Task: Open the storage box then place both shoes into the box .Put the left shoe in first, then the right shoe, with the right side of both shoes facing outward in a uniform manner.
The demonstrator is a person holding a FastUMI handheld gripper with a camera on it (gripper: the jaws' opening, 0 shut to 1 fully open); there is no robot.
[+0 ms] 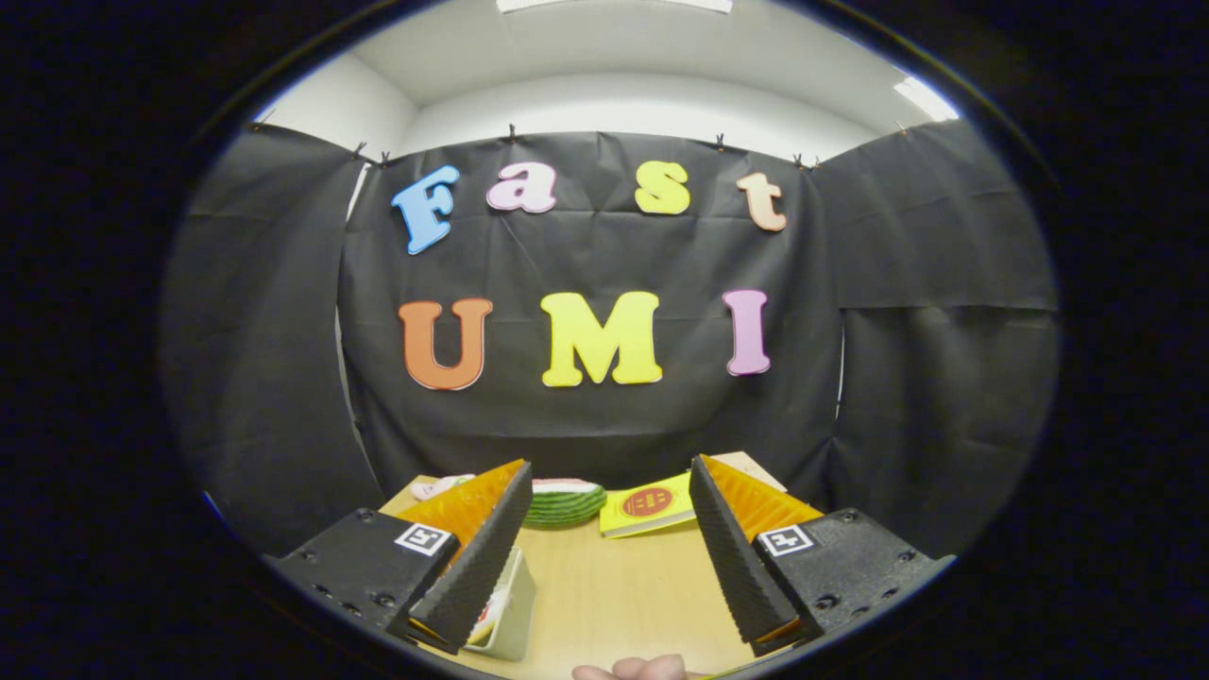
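My gripper is held above a light wooden table, facing the back wall. Its jaws stand wide apart with nothing between them. A small pale pink and white thing lies at the table's far left corner, just beyond the left finger; I cannot tell whether it is a shoe. Under the left finger a white-edged container shows in part, the rest hidden by the finger.
A stack of green plates sits beyond the fingers near the table's back edge. A yellow booklet with a red round mark lies to its right. A person's fingertips show at the near edge. Black cloth closes off the back and sides.
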